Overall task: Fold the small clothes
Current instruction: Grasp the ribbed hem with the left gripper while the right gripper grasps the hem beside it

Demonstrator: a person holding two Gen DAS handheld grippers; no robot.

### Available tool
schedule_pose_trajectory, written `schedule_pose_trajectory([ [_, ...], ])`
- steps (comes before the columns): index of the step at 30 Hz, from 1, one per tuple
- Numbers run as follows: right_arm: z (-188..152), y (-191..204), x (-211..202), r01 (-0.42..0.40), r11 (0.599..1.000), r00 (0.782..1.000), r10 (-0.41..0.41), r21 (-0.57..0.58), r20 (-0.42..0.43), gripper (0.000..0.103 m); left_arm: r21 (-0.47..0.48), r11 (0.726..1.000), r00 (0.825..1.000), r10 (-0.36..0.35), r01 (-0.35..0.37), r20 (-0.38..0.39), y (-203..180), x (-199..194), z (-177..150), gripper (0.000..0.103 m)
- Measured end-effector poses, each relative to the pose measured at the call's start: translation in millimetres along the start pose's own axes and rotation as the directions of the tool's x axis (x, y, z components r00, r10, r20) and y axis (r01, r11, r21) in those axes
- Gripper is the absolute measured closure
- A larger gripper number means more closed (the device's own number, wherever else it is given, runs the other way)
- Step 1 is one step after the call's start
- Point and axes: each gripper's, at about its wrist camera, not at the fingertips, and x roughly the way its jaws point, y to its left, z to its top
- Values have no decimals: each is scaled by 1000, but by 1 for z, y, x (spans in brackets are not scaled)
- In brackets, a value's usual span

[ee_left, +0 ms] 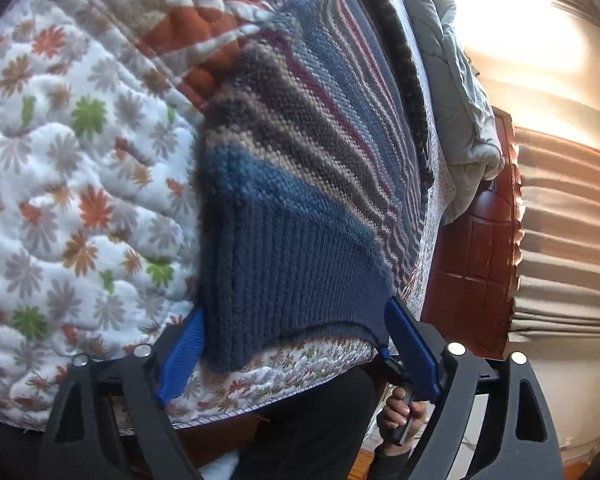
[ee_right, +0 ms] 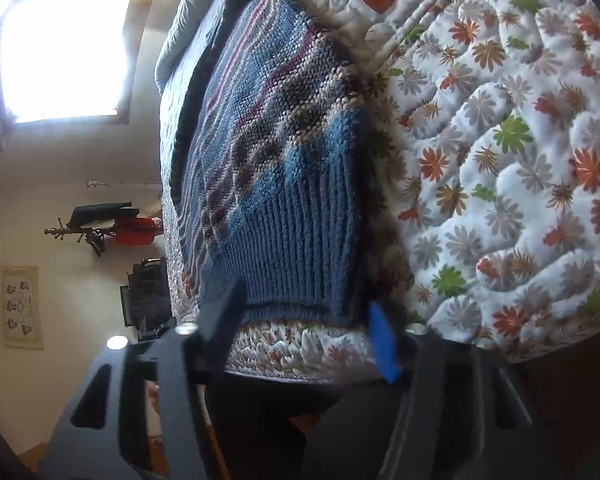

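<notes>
A knitted sweater (ee_left: 300, 184), blue with tan, grey and maroon stripes, lies flat on a white floral quilt (ee_left: 80, 184). Its ribbed blue hem (ee_left: 300, 280) points toward me near the bed's edge. My left gripper (ee_left: 298, 348) stands open, its blue fingers (ee_left: 184, 352) set wide at both ends of the hem. In the right wrist view the same sweater (ee_right: 284, 152) lies on the quilt (ee_right: 500, 168). My right gripper (ee_right: 304, 328) straddles the hem's edge, its blurred fingers (ee_right: 384, 344) apart and the fabric between them unbunched. A hand (ee_left: 400, 412) grips a black handle beside the left gripper.
A grey duvet (ee_left: 460, 112) is bunched beyond the sweater by a red-brown wooden bed frame (ee_left: 476, 248). Striped curtains (ee_left: 564, 240) and a bright window (ee_right: 68, 52) stand behind. A coat rack (ee_right: 100, 228) and a dark seat (ee_right: 148, 296) are by the wall. Dark clothing (ee_left: 300, 420) meets the bed edge.
</notes>
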Motion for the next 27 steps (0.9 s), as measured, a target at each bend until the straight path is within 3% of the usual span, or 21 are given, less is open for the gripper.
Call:
schedule_pose_trajectory([
  [2,1,-3,-2,7,1000,1000,-7,-3,-5,69,-16,1000,1000,6,-6,-3,6,0,2,46],
  [4,1,-4,0,5,1000,1000,-5,1,-6,70,-30,1000,1000,10,-10,-6,10,1,1,53],
  [13,6,-12,-2,-15,999,1000,15,42,6,71,-49,998,1000,27,-27,-7,22,-5,1,66],
  [15,7,-11,-2,-6,999,1000,6,35,14,81,-52,998,999,33,-34,-8,28,-8,1,72],
  [16,8,-12,-2,-1,999,1000,1,35,16,93,-51,998,999,40,-40,-7,30,-8,0,79],
  [18,8,-15,-4,3,999,1000,-4,38,19,95,-46,998,999,48,-48,-2,35,-11,-2,91],
  [24,6,-6,-18,-5,1000,999,6,-6,51,96,27,999,998,31,-32,53,32,-22,-11,94],
  [27,7,10,-27,-15,999,998,17,-43,66,96,66,998,996,-20,14,87,18,-36,-14,95],
])
